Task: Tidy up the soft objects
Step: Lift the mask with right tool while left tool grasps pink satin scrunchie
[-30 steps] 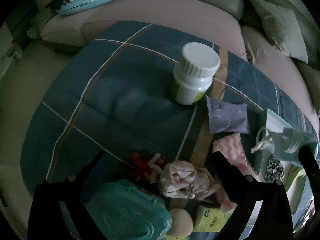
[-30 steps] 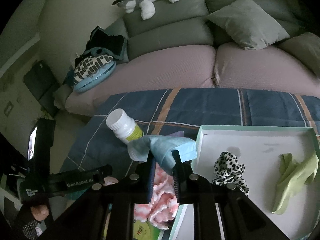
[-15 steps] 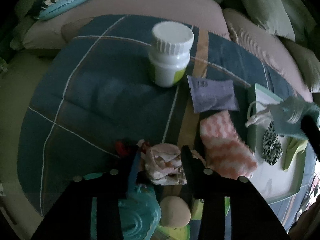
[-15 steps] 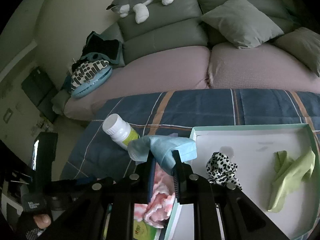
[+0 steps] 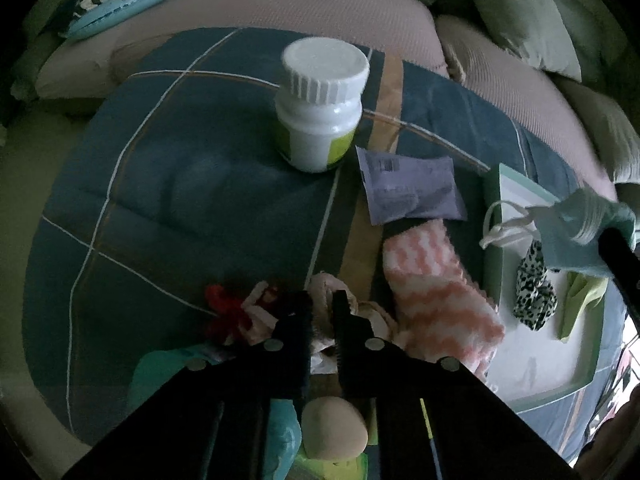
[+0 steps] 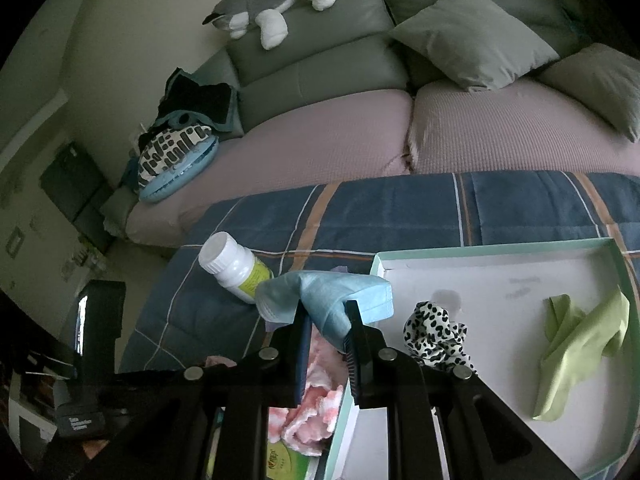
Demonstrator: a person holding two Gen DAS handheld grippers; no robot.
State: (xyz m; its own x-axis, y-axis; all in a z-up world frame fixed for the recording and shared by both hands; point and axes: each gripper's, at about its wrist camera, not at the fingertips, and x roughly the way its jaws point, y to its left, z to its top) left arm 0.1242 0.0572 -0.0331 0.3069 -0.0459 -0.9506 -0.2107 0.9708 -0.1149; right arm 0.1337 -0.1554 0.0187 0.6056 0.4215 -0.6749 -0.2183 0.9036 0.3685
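Two grippers, both clamped on soft cloth. Left gripper: its jaws have just been closing and now pinch the pale pink crumpled cloth, which lies on the plaid blanket between a red-and-white item and the pink-and-white fuzzy sock. Judged light, limp and compressible; it should sag on lifting, so a hold through the bunched middle suits best. No clear long axis: the cloth is a rounded wad. Right gripper: jaws tight on the blue face mask, held above the near left corner of the white tray, long axis running left to right, its folds draping over the fingers
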